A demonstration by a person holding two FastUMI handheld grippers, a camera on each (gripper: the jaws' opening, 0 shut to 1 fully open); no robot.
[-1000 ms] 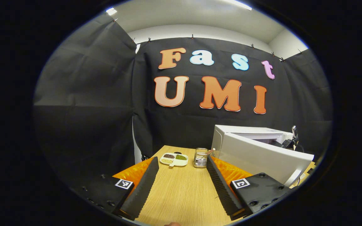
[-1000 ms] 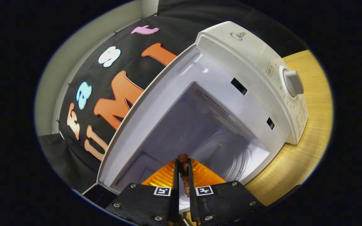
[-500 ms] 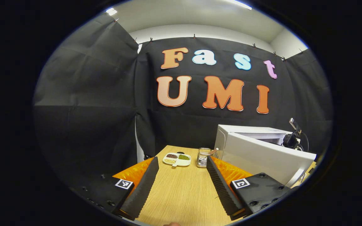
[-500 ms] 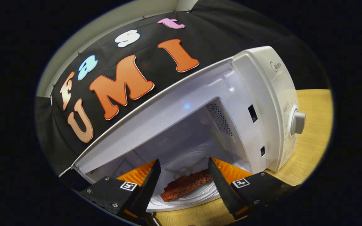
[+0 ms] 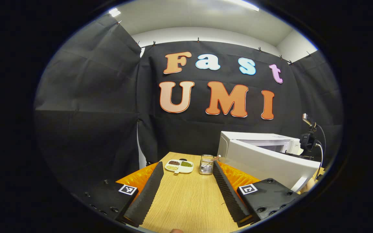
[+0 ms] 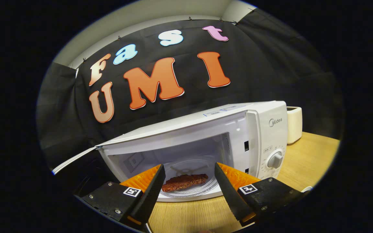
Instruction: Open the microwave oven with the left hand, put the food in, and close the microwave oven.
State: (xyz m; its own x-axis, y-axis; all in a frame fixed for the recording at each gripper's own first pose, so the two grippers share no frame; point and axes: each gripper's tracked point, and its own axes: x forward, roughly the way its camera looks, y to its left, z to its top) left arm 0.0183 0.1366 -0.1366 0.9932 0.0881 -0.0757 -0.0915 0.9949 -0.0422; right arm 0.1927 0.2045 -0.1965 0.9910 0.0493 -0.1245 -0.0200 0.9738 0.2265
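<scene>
The white microwave oven [image 6: 264, 129] stands on the wooden table with its door [image 6: 73, 158] swung open to the left. A brown slab of food [image 6: 185, 182] lies on the glass turntable inside. My right gripper [image 6: 189, 186] is open just in front of the cavity, holding nothing. In the left gripper view the microwave [image 5: 257, 139] is at the right with its open door [image 5: 270, 165] facing me. My left gripper [image 5: 186, 184] hangs open over the table, left of that door, touching nothing. The other gripper [image 5: 309, 139] shows behind the door.
A white divided dish of beans [image 5: 179, 166] and a metal holder with utensils [image 5: 206, 164] sit at the table's far end. A small white appliance [image 6: 294, 124] stands to the right of the microwave. Bare tabletop [image 5: 186, 204] lies under the left gripper.
My right gripper opened, let the food go onto the turntable, and has drawn back out of the cavity while levelling. The left gripper has barely moved.
</scene>
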